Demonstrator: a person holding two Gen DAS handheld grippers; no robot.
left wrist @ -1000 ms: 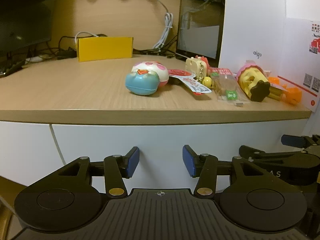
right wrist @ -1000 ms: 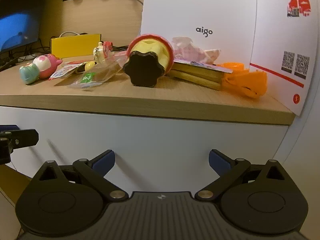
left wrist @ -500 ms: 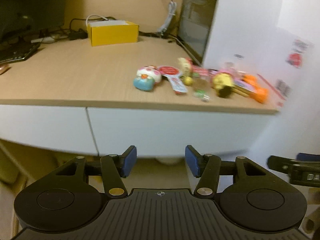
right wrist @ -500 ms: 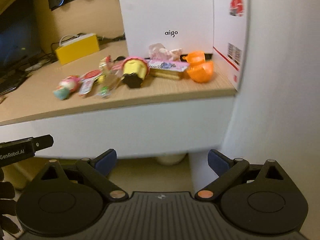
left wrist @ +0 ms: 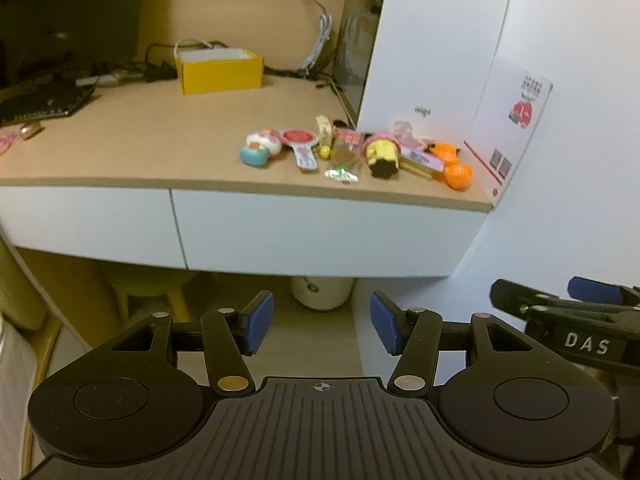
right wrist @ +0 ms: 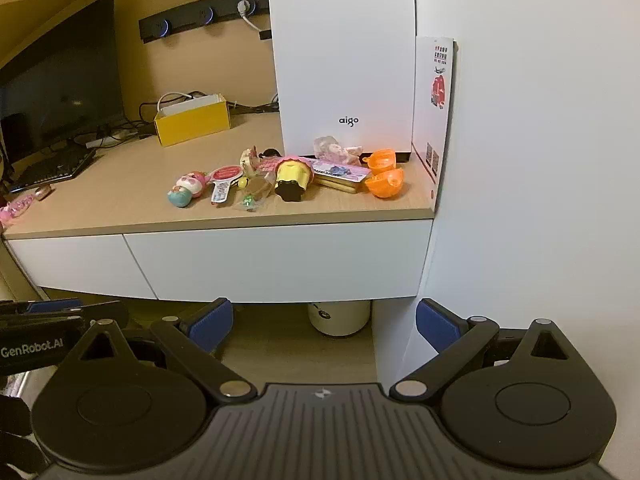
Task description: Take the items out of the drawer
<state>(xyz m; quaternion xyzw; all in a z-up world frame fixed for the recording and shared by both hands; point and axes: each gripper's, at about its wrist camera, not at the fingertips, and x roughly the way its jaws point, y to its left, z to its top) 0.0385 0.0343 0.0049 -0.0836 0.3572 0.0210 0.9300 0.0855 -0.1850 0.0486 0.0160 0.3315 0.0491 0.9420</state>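
Both grippers have pulled back and up from the drawer (left wrist: pixel 320 232), which sits shut under the desk's (left wrist: pixel 160 148) front edge. The left gripper (left wrist: pixel 321 327) has just opened a little wider, nothing between its jaws; the right gripper (right wrist: pixel 324 326) also gapes empty. The toys (right wrist: pixel 288 178) lie near the desk's right front corner, so the task looks finished, though the drawer's inside is hidden.

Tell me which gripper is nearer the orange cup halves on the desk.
Right, as far as the views show. The right gripper hangs below the desk, roughly under the orange cup halves; the left gripper is beside it, farther toward the yellow box.
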